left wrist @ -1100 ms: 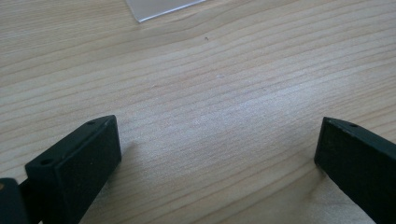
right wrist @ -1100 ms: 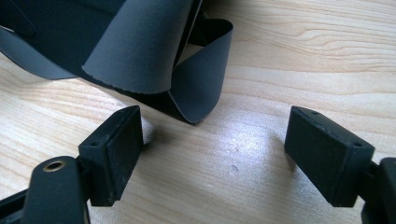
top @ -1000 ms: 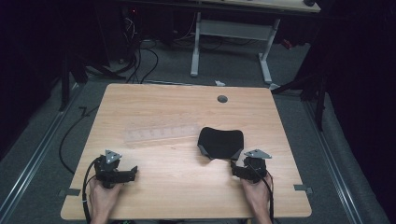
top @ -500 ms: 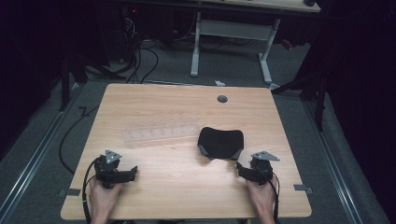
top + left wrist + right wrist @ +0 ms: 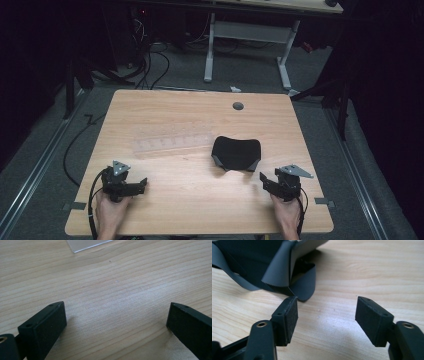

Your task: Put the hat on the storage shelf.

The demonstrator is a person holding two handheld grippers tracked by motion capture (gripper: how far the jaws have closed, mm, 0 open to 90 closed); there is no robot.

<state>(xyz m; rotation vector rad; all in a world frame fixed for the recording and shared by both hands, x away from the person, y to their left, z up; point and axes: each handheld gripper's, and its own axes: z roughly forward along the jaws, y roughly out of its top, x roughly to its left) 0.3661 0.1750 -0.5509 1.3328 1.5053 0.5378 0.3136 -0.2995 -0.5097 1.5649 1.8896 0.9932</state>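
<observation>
A black, soft folded thing with grey strap ends (image 5: 236, 153) lies on the wooden table (image 5: 200, 105) right of centre; its straps (image 5: 287, 270) fill the upper left of the right gripper view. My right gripper (image 5: 263, 180) sits just in front and to the right of it, open with bare wood between the pads (image 5: 372, 320); its jaws have just been closing a little. A clear plastic compartment tray (image 5: 172, 140) lies left of the black thing. My left gripper (image 5: 141, 183) rests near the front left, jaws wide open over bare wood, with the tray's corner (image 5: 85, 244) ahead.
A round grommet hole (image 5: 238, 106) sits near the table's far edge. Cables (image 5: 150, 60) and a second desk's white legs (image 5: 247, 50) stand on the floor beyond the table. Both hands rest close to the table's front edge.
My right gripper has drawn back from the black thing, to the right and toward the front edge, and its jaws stand slightly narrower. The left gripper has not moved.
</observation>
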